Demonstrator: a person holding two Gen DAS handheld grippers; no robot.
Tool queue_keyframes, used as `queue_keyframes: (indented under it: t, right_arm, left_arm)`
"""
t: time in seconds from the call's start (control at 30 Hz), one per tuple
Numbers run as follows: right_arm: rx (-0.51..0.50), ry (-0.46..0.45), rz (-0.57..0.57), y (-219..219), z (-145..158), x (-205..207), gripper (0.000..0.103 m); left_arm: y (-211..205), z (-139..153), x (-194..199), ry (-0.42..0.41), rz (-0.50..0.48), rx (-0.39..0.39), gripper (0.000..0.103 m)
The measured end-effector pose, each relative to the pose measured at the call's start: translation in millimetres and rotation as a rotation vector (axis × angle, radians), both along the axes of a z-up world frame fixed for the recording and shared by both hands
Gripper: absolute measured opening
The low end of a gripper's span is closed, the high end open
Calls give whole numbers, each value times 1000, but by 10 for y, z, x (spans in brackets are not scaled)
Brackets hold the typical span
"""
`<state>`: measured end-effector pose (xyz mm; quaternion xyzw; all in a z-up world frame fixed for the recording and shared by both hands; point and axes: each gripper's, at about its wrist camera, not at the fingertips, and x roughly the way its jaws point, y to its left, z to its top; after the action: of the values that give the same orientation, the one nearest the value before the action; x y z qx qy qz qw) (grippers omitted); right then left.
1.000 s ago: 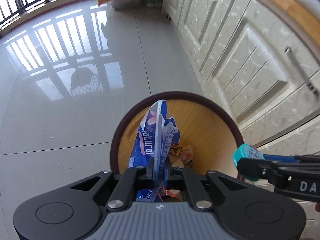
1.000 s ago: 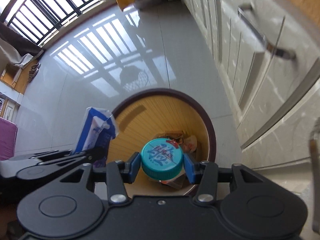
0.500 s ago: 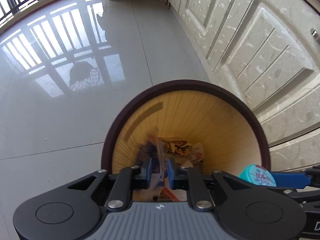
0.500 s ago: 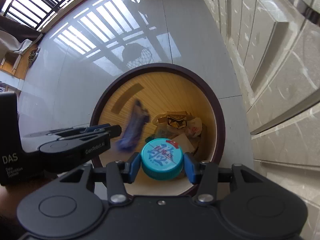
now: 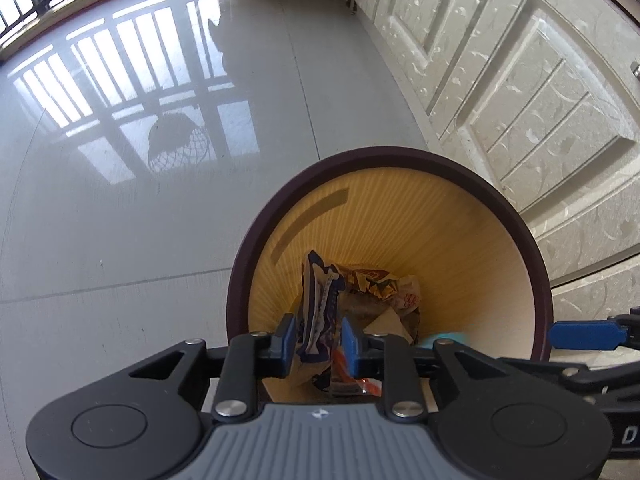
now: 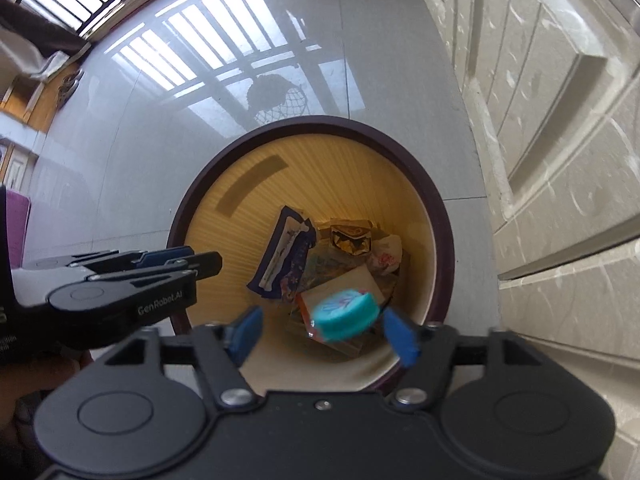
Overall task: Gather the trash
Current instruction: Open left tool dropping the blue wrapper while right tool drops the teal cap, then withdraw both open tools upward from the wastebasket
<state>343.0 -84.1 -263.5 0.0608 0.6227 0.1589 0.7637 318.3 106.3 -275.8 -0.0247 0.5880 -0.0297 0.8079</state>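
Falling cap (image 6: 344,314) between parted jaws

A home, by its furnishings. Glossy floor tiles (image 5: 160,220) mirror a barred balcony window at eleven o'clock, cream panelled cabinet doors (image 5: 520,92) run along two o'clock, and a wood-grain wastebasket (image 6: 440,216) holds snack wrappers.

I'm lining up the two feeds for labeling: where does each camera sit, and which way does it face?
Left wrist: on the left claw, facing down into the trash bin; the right claw's blue tip shows at right.
Right wrist: on the right claw, facing down into the bin; the left claw shows at left, the teal cap between its open fingers.
Shared: bin, blue wrapper, cabinet doors, tile floor.
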Motion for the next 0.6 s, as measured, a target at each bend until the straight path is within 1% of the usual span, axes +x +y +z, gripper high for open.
queue_keyframes:
  t: [0.07,0.13,0.23,0.37,0.4,0.5,0.53,0.6]
  right_arm:
    - [-28,3,25,23,-3,-10,71]
    - [-59,11,44,33,-12,-17,72]
    - [-92,7,58,27,-22,-28,77]
    - [-111,-9,44,-13,22,-38,86]
    - [-112,-14,38,-27,39,-40,87]
    - [-116,-26,21,-54,99,-48,94]
    - [-115,-30,18,-59,126,-55,97]
    - [-115,-35,10,-72,169,-71,98]
  left_arm:
    - [7,4,-13,7,8,-5,29]
    - [3,11,-38,19,8,-13,33]
    - [6,44,-90,26,6,-23,39]
    - [64,124,-169,25,9,-28,53]
    - [72,149,-180,23,11,-24,55]
    - [110,233,-216,20,20,-25,73]
    - [121,262,-224,18,25,-25,75]
    - [152,322,-239,14,32,-22,77]
